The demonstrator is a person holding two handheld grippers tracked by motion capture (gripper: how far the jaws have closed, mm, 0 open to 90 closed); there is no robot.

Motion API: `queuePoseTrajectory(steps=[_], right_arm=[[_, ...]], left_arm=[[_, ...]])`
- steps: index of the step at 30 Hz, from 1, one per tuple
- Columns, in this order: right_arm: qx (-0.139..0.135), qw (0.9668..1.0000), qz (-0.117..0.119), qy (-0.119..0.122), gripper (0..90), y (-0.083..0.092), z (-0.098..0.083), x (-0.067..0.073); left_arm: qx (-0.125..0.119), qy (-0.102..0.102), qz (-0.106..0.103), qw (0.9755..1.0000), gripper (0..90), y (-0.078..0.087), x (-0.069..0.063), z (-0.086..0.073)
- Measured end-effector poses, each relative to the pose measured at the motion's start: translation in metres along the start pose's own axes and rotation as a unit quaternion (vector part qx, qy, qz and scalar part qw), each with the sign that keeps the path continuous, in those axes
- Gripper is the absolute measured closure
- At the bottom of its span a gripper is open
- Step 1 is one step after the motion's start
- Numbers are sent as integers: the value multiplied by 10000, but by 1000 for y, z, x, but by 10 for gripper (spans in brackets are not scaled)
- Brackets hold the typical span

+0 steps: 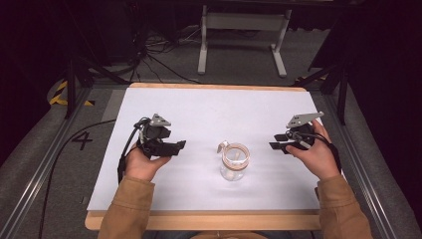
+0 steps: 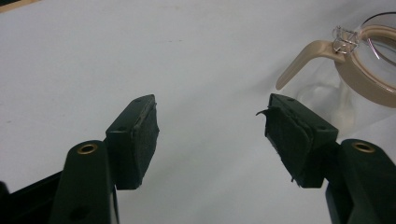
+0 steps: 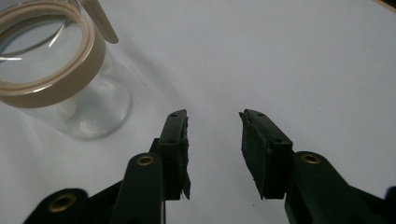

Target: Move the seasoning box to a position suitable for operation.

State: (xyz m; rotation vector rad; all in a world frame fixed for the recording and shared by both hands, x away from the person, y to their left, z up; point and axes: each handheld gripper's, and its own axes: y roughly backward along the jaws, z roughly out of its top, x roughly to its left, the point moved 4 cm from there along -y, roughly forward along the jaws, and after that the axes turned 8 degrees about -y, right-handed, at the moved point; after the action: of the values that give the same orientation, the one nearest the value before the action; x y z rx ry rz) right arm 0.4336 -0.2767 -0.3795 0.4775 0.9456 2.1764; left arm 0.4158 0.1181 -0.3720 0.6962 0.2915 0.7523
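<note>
A clear glass jar (image 1: 234,163) with a beige rim and a small beige handle stands upright on the white sheet (image 1: 214,109), between my two hands. My left gripper (image 1: 180,145) is held to the jar's left, pointing toward it, open with nothing between its jaws. In the left gripper view the jar (image 2: 369,70) sits at the upper right, beyond my left gripper (image 2: 212,116). My right gripper (image 1: 276,141) hovers to the jar's right, open and empty. Its own view has the jar (image 3: 56,70) at the upper left, apart from my right gripper (image 3: 214,123).
The white sheet covers a wooden table (image 1: 199,221). Grey rails (image 1: 45,164) run along both sides. A white stand (image 1: 244,35) and black cables (image 1: 159,55) lie on the floor behind the table.
</note>
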Motion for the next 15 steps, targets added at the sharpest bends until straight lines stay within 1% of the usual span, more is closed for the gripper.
queuePoseTrajectory(steps=[1,3,4,5,6,7,8,10,11,12,13,14,15], right_arm=[[0,10000,0,0,626,0,0,0],[-34,9999,71,-119,639,-1,-4,-3],[-19,9998,79,-157,643,-1,-6,-3],[-13,9998,96,-165,658,-1,-7,-3],[3,9998,127,-173,671,-2,-8,-3],[25,9997,167,-198,681,-2,-8,-1],[38,9996,206,-176,693,-3,-9,0],[44,9997,233,-74,693,-5,-10,3],[80,9995,297,-5,695,-7,-11,5],[90,9992,394,72,701,-10,-12,8],[100,9988,461,100,718,-11,-12,10],[115,9983,553,112,736,-14,-13,12],[113,9980,611,114,748,-17,-14,14]], left_arm=[[0,0,0,10000,348,0,0,0],[-29,32,-17,10000,348,1,1,0],[-52,19,-36,10000,348,1,1,1],[-110,50,-75,9999,348,1,1,2],[-145,31,-150,9998,348,2,1,3],[-221,83,-269,9994,348,2,0,4],[-322,134,-468,9983,348,3,-1,5],[-456,192,-698,9963,348,7,-4,9],[-539,198,-755,9955,348,9,-6,11],[-561,169,-768,9953,348,10,-7,12],[-559,118,-731,9957,347,12,-10,13],[-522,17,-636,9966,347,14,-11,14],[-474,-38,-557,9973,346,15,-13,14]])
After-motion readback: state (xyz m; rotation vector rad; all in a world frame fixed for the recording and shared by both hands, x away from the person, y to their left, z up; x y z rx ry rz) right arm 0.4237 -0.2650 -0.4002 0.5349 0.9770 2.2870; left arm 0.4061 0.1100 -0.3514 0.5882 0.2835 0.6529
